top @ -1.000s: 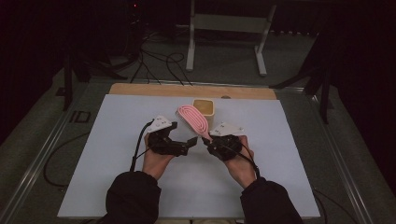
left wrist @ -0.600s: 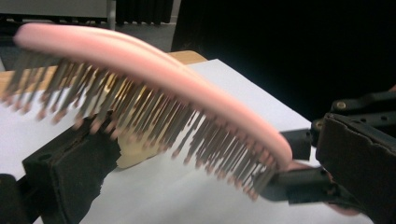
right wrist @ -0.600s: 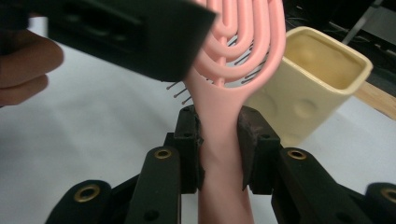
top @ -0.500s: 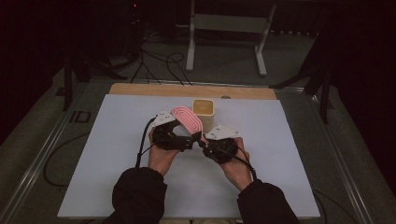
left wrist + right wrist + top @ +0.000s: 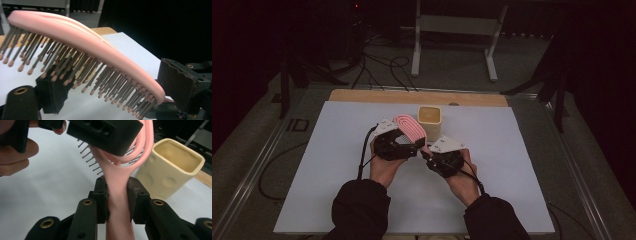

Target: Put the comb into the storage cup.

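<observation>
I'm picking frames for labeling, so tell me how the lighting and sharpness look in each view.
High view: dim, dark surroundings, only the white table lit. Left gripper view: hairbrush sharp mid-frame, bristle tips at the left edge soft. Right gripper view: bright, brush handle crisp, the cream cup slightly soft, the hand at the left blurred.

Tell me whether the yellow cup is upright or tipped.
Upright: the yellow cup stands on the table with its open mouth facing up; inside looks empty.

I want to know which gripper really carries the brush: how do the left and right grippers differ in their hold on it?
The right gripper is shut on the pink brush at its handle, pads pressing both sides; the left gripper straddles the bristled head, its jaws just closing, pads not yet pressing. The right gripper grips below the head; the left gripper sits at the head itself. Both are black, hand-held, beside the yellow cup.
</observation>
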Motion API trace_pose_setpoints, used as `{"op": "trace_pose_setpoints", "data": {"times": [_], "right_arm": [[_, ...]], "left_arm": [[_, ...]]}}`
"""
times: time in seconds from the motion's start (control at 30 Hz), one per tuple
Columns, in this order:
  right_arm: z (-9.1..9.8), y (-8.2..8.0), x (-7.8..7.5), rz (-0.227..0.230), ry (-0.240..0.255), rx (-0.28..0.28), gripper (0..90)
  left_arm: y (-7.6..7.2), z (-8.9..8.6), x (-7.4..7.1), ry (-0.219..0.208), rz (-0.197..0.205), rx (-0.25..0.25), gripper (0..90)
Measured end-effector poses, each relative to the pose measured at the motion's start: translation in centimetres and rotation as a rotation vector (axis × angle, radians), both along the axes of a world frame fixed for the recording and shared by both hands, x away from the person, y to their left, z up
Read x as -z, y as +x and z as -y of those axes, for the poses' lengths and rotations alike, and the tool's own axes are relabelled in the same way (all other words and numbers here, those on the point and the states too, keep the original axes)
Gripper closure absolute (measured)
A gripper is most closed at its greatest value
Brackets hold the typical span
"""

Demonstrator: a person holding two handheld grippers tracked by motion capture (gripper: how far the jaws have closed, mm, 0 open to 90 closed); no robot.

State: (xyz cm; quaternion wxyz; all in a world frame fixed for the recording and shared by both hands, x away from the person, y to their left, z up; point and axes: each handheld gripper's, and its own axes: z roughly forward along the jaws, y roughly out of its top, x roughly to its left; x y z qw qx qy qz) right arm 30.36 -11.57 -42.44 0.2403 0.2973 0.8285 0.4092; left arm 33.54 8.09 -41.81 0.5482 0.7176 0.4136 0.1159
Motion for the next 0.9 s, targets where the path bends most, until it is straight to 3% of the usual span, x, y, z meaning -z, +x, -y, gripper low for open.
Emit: {"op": "trace_pose_setpoints", "data": {"times": [0.3,0.67,0.8,0.9], "right_arm": [[-0.24,-0.33,0.14,0.036,-0.032,0.003,71.2],[-0.4,-0.17,0.45,0.032,-0.035,0.0,70.7],[-0.46,-0.15,0.51,0.033,-0.036,-0.001,70.6],[-0.54,-0.2,0.54,0.036,-0.032,0.005,70.4]], "left_arm": [[-0.24,0.12,-0.01,0.008,-0.012,-0.037,22.9],[-0.55,0.19,-0.06,0.005,-0.012,-0.048,30.0],[-0.62,0.08,-0.08,-0.017,-0.026,-0.057,32.5],[-0.59,-0.12,-0.09,-0.057,-0.04,-0.063,34.7]]}}
